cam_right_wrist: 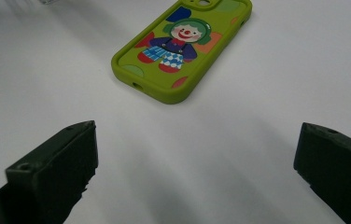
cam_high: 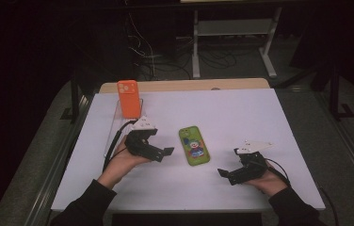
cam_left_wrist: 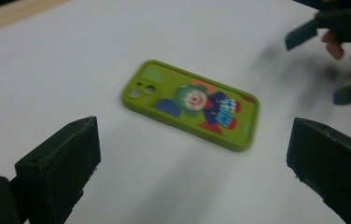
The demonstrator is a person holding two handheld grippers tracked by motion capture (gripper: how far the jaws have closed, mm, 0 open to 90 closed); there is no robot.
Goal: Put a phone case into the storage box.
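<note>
A green phone case [cam_high: 194, 146] with a clown picture lies flat, picture up, in the middle of the white table [cam_high: 260, 117]. My left gripper [cam_high: 158, 150] hovers just left of it, jaws open and empty. My right gripper [cam_high: 229, 165] sits to the case's lower right, also open and empty. In the left gripper view the case [cam_left_wrist: 192, 102] lies beyond the wide-apart jaws of my left gripper [cam_left_wrist: 194, 156], with the right gripper [cam_left_wrist: 330, 63] farther off. The case [cam_right_wrist: 183, 46] lies ahead of the spread jaws of my right gripper [cam_right_wrist: 197, 140].
An orange phone [cam_high: 129, 98] stands upright in a clear stand [cam_high: 116, 125] at the table's back left, just behind my left hand. A wooden strip [cam_high: 184, 85] runs along the far edge. Cables and a metal frame [cam_high: 234, 42] lie on the dark floor beyond.
</note>
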